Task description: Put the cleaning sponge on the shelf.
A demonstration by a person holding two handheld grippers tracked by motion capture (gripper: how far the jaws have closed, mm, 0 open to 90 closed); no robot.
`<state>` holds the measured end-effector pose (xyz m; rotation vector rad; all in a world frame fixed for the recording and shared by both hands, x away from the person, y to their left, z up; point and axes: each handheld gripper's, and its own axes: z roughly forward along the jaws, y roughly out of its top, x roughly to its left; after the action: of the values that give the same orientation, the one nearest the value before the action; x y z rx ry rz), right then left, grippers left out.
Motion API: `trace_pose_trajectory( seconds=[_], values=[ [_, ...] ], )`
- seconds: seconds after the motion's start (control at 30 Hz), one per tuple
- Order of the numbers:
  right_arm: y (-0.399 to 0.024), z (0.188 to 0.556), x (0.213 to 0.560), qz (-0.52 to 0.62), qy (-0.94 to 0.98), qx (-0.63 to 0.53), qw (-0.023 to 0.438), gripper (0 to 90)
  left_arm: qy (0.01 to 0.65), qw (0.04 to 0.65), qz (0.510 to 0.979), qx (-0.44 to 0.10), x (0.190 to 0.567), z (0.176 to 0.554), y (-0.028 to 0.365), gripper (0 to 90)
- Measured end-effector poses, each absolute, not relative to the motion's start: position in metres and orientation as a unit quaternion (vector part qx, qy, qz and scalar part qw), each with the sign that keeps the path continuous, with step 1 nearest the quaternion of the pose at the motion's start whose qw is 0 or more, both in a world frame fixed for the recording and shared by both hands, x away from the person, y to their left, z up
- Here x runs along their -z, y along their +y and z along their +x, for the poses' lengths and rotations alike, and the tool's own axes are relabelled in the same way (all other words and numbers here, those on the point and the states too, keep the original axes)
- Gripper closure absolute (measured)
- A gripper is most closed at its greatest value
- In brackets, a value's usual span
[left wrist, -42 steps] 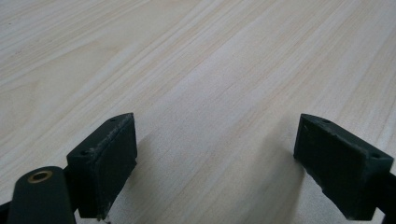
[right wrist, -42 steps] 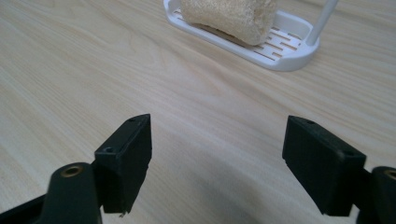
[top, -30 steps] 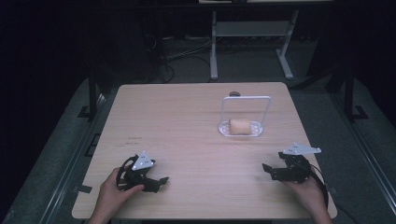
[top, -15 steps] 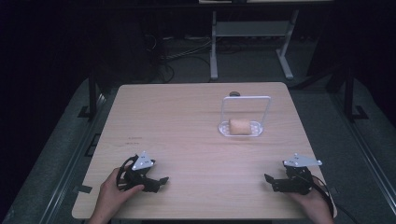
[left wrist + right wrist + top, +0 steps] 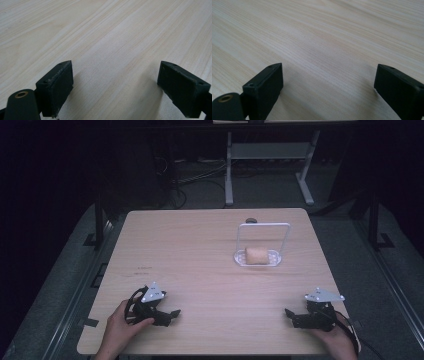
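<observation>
My left tool (image 5: 172,313) rests low at the near left corner of the wooden surface (image 5: 200,255), its jaws spread wide with only bare wood between them. My right tool (image 5: 290,314), at the near right corner, has just been opening its jaws, and they too stand wide apart with nothing between them. The tan bread roll (image 5: 257,255) lies on a small white rack (image 5: 263,226) toward the far right of the surface, well apart from both tools.
</observation>
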<state>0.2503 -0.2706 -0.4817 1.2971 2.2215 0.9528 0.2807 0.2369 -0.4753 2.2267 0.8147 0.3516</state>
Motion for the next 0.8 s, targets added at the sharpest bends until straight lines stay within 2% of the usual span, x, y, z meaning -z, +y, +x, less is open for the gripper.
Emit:
trace_pose_trajectory(
  seconds=[0.8],
  values=[
    [-0.2723, 0.2537, 0.4824, 0.466, 0.796, -0.342, 0.182, 8.4, 0.318, 0.365, 0.864, -0.137, 0.4755, 0.2806, 0.2367, 12.7]
  ],
)
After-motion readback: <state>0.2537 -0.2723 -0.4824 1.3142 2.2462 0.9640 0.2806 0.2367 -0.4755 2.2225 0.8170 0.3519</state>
